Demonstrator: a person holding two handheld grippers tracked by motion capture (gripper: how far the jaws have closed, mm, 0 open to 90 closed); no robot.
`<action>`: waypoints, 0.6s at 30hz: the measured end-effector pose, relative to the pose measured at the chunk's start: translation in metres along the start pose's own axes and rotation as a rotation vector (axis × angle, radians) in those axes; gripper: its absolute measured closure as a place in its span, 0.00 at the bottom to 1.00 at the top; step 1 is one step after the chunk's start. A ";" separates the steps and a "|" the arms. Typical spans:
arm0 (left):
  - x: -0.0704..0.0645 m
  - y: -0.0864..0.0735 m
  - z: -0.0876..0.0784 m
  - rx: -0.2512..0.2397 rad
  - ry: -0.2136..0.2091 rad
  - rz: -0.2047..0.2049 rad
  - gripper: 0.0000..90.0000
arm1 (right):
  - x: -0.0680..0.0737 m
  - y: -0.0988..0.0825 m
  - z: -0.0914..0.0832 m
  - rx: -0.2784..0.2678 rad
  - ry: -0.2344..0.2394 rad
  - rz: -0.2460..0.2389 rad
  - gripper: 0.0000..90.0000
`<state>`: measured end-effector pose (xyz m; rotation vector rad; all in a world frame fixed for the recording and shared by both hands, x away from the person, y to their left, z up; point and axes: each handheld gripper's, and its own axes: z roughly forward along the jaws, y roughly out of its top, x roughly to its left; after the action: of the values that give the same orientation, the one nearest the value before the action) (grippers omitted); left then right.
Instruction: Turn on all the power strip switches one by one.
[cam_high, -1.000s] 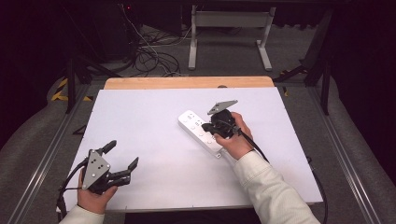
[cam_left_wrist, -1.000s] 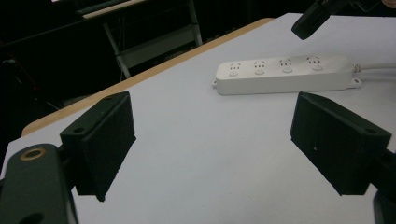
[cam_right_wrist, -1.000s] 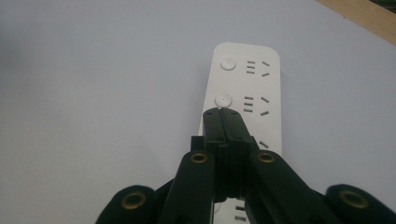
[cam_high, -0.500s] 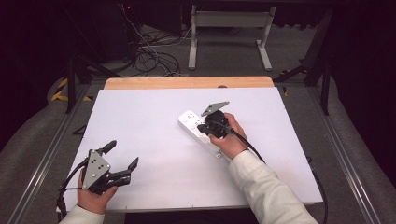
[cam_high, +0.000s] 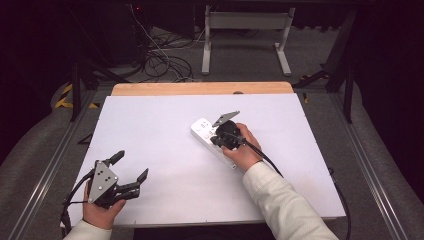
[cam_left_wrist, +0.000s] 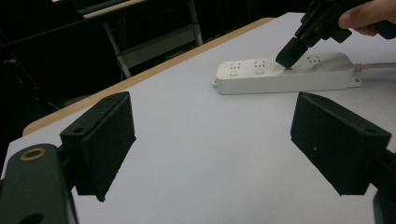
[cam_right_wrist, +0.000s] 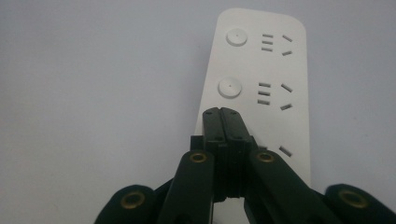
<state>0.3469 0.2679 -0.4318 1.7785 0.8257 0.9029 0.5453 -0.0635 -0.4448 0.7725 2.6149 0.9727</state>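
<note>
- The white power strip (cam_high: 212, 137) lies on the right half of the white table (cam_high: 165, 130), about midway between the near and the far edge.
- Its long axis runs on a diagonal, from far-left to near-right, and its cable leaves at the near-right end, under the person's right hand (cam_high: 243, 149).
- The right gripper (cam_right_wrist: 221, 113) has its jaws pressed fully together, with nothing between them.
- The closed tip points down on the top face of the strip, at the third switch button from the far end; in the left gripper view the tip (cam_left_wrist: 289, 55) seems to touch the strip there, but I cannot tell if it presses already.
- In the right gripper view two round buttons (cam_right_wrist: 229, 87) are free beyond the tip, each one with its socket holes beside it.
- So, as I judge it, the work in hand is pushing a switch, and the coming move is short and straight down, not sideways.
- The left gripper (cam_high: 131, 172) is wide open and holds nothing; it hovers near the near-left corner of the table, well apart from the strip.
- The right hand is clearly the nearer one.
- Around the strip the table is bare on all sides, so there is much room, and no edge is close.
- One risk, in my opinion: the strip is light and could slide or tip if the push is off the centre.
</note>
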 end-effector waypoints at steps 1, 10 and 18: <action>0.000 0.000 0.000 -0.001 0.000 0.001 0.16 | 0.000 0.000 0.000 0.002 -0.007 0.002 1.00; 0.000 0.000 -0.001 -0.001 0.003 0.003 0.17 | 0.000 -0.001 0.001 0.011 -0.005 0.007 1.00; 0.001 0.000 -0.001 -0.002 0.005 0.010 0.17 | 0.001 -0.003 0.001 0.011 -0.008 0.010 1.00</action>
<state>0.3462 0.2688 -0.4310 1.7805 0.8191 0.9146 0.5441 -0.0640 -0.4476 0.7913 2.6143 0.9574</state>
